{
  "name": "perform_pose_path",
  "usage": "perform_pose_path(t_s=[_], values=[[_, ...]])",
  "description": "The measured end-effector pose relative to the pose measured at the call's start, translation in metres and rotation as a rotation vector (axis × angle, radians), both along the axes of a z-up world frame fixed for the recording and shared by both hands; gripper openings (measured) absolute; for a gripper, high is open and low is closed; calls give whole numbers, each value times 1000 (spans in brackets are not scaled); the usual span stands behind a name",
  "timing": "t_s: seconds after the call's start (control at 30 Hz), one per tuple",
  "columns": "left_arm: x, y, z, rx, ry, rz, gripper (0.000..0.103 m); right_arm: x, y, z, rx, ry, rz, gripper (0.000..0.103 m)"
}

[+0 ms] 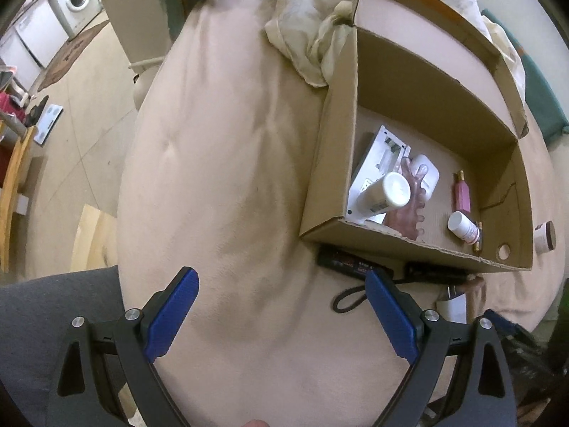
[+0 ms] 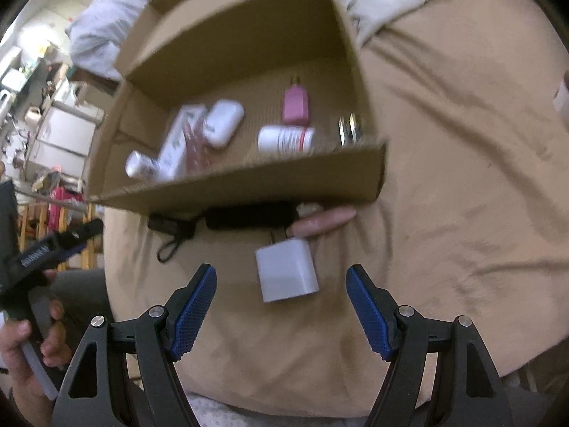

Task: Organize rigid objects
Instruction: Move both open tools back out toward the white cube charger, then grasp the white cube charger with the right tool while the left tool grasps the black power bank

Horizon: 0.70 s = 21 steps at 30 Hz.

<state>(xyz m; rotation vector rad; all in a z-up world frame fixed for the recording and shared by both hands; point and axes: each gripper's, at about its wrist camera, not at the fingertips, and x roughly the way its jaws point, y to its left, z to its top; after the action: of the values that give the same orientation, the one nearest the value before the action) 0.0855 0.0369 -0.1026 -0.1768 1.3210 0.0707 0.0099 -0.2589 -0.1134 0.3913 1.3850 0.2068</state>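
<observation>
White cube-shaped plastic charger plug (image 2: 287, 270) lies on the tan bedsheet (image 2: 444, 178), at twelve o'clock from the wide-open, empty right gripper (image 2: 281, 306), outside the brown cardboard box (image 2: 249, 185). My advice: straddle it squarely before closing. The left gripper (image 1: 281, 315), also wide and empty, hovers apart. Motion blur smears the box contents; the black items (image 2: 249, 215) under its near wall are partly hidden.
</observation>
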Motion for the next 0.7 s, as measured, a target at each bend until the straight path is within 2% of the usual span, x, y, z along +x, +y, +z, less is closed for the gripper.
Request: perform_pose_path(t_s=[0.17,0.2,0.23,0.27,0.3,0.4,0.6,0.7], values=[[5,-13,-14,24,44,-47,94,8,25,-26,-99,72,85,79],[7,-17,-19,27,56,-60,94,10,29,-30,-125,74,104,77],[9,-21,-24,33,68,-72,94,12,34,-33,-152,72,125,71],[13,-26,-30,48,83,-87,94,14,38,-35,-178,71,143,54],[16,-29,-34,61,91,-96,94,14,41,-37,-199,72,157,48],[24,-45,-52,91,133,-136,94,12,47,-36,-228,57,189,45],[37,-69,-67,104,121,-154,94,8,46,-33,-213,48,192,45],[40,-74,-76,97,137,-155,102,6,40,-30,-202,46,189,45]])
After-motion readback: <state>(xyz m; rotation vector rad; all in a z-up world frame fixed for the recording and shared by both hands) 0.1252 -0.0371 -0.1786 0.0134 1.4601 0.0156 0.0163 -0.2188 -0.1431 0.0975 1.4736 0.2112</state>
